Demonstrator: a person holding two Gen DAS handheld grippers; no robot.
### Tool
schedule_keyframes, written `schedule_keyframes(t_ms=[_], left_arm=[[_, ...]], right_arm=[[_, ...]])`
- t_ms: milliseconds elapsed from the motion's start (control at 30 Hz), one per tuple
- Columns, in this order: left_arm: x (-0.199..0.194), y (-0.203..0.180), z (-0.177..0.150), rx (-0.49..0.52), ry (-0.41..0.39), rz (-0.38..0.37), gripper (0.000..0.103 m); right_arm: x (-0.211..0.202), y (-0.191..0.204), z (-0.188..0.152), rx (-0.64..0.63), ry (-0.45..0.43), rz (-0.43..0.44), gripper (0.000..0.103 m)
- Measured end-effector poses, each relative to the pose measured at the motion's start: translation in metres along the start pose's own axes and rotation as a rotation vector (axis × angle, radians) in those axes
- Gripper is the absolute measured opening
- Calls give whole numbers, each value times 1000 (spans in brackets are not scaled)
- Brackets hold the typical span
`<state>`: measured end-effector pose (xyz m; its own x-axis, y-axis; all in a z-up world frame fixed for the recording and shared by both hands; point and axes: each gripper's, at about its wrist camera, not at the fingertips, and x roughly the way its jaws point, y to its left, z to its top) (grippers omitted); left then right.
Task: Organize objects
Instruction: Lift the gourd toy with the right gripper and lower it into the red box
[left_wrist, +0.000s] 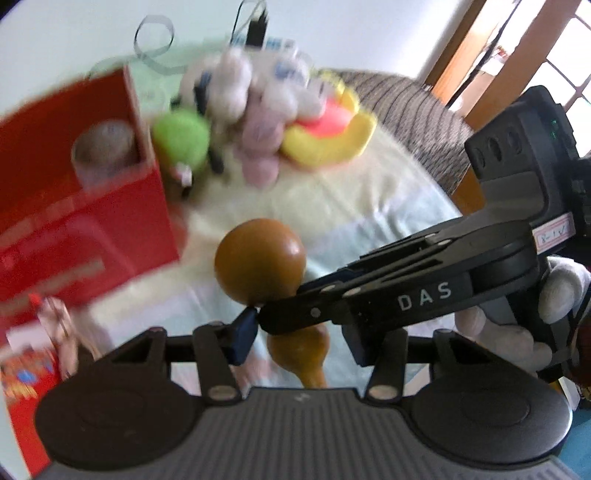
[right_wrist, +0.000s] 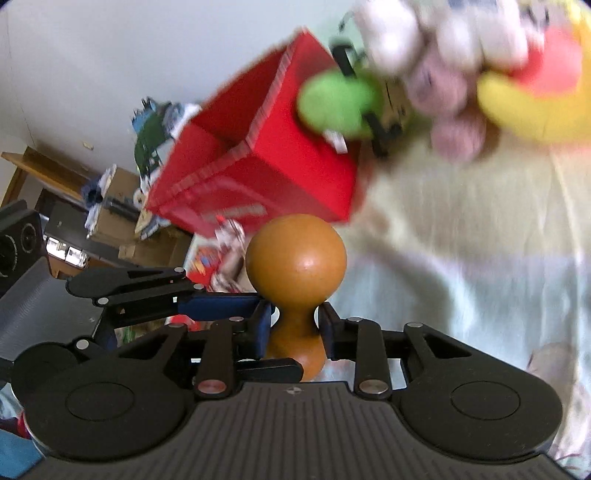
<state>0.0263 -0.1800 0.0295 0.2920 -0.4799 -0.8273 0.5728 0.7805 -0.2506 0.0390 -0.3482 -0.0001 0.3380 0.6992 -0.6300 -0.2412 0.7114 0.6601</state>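
Grippers from both hands meet on one wooden gourd-shaped piece (right_wrist: 295, 258). The right gripper (right_wrist: 293, 326) has its jaws partly closed, pads pressing the narrow waist from both sides, round head upright above them. The left gripper (left_wrist: 295, 338) stands partly open around the lower bulb; whether its pads press it I cannot tell. A white-gloved hand (left_wrist: 517, 325) carries the right tool. Beyond lies a pale cloth-covered table (right_wrist: 461, 240) with an open red box (right_wrist: 258, 177), a roll (left_wrist: 103, 147) inside it, and plush toys (left_wrist: 273, 122) heaped beside it. A striped chair (left_wrist: 424, 110) stands behind.
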Motion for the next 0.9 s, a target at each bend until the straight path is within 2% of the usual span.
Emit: schedule_keyframes(t_ms=[267, 500, 667, 900], left_arm=[[-71, 29, 53, 91, -173, -18, 51], [-119, 83, 92, 113, -267, 31, 51], [-123, 129, 107, 93, -261, 67, 51], [-86, 185, 112, 52, -146, 72, 50]], right_arm=[[-14, 68, 68, -82, -129, -38, 31], [24, 123, 130, -179, -162, -63, 31], [68, 132, 157, -184, -131, -82, 31], [133, 128, 173, -165, -26, -164, 31]])
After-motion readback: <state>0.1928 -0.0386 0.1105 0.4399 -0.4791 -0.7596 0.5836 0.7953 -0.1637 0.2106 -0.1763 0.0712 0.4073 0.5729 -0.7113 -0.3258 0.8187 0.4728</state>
